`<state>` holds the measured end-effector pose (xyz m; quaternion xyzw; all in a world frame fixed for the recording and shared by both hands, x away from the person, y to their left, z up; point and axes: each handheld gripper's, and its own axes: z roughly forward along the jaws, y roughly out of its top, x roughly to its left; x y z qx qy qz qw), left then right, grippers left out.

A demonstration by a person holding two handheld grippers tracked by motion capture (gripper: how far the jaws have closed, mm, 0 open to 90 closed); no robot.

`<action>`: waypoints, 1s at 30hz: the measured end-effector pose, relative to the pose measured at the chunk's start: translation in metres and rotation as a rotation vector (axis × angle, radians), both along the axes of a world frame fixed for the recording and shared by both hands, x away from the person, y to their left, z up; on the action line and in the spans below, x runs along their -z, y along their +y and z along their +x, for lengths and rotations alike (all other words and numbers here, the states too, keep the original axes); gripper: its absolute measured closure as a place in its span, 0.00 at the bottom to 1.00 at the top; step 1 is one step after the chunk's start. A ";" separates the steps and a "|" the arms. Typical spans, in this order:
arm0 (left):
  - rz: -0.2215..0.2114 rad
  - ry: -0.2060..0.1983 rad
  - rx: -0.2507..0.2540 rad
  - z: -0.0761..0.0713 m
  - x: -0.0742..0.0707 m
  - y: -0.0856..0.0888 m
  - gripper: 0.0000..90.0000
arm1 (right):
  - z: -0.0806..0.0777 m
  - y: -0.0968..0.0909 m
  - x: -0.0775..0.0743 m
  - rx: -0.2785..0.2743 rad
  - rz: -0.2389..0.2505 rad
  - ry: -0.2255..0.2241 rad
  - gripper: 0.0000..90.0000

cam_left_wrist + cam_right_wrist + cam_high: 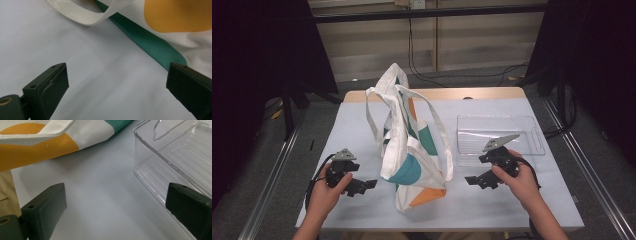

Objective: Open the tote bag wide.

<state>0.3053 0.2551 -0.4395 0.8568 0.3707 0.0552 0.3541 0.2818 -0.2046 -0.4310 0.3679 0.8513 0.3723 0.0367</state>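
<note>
Canvas bag (404, 145) stands on the counter (512, 200) between your two hand-held grippers: left hand-held gripper (371, 185) just beside its left side, right hand-held gripper (469, 180) near its right, both released, jaws holding nothing.

Tote bag (160, 47) cut off by top edge; clear tray (175, 162) cut off at right.
</note>
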 end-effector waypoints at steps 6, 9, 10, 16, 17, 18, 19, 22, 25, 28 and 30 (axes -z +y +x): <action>-0.008 0.013 0.004 -0.001 0.000 -0.002 0.04 | 0.003 0.003 -0.004 -0.033 0.003 0.018 0.04; -0.011 0.002 -0.001 0.000 0.000 -0.002 0.04 | 0.001 0.004 -0.008 -0.035 -0.002 0.003 0.04; -0.004 0.008 0.000 0.000 -0.001 -0.002 0.04 | 0.001 0.004 -0.008 -0.035 -0.002 0.003 0.04; -0.010 0.001 0.012 0.003 -0.002 -0.005 0.04 | -0.007 0.000 -0.016 -0.030 0.015 0.003 0.04; -0.013 -0.001 0.012 0.003 -0.003 -0.005 0.04 | -0.009 -0.002 -0.017 -0.030 0.023 0.002 0.04; -0.018 -0.001 0.013 0.003 -0.003 -0.005 0.04 | -0.011 -0.005 -0.021 -0.024 0.026 -0.006 0.04; -0.018 -0.001 0.013 0.003 -0.003 -0.005 0.04 | -0.011 -0.006 -0.023 -0.018 0.025 -0.007 0.04; -0.029 -0.001 0.010 0.002 -0.004 -0.005 0.04 | -0.010 -0.008 -0.027 -0.008 0.026 -0.013 0.04; -0.016 0.003 0.013 0.002 -0.007 -0.003 0.04 | 0.000 -0.014 -0.037 0.022 0.045 -0.024 0.04; 0.004 -0.001 0.016 0.002 -0.009 -0.002 0.04 | 0.008 -0.016 -0.041 0.036 0.050 -0.023 0.04; -0.002 -0.002 0.019 0.004 -0.010 -0.001 0.04 | 0.017 -0.019 -0.046 0.048 0.034 -0.031 0.04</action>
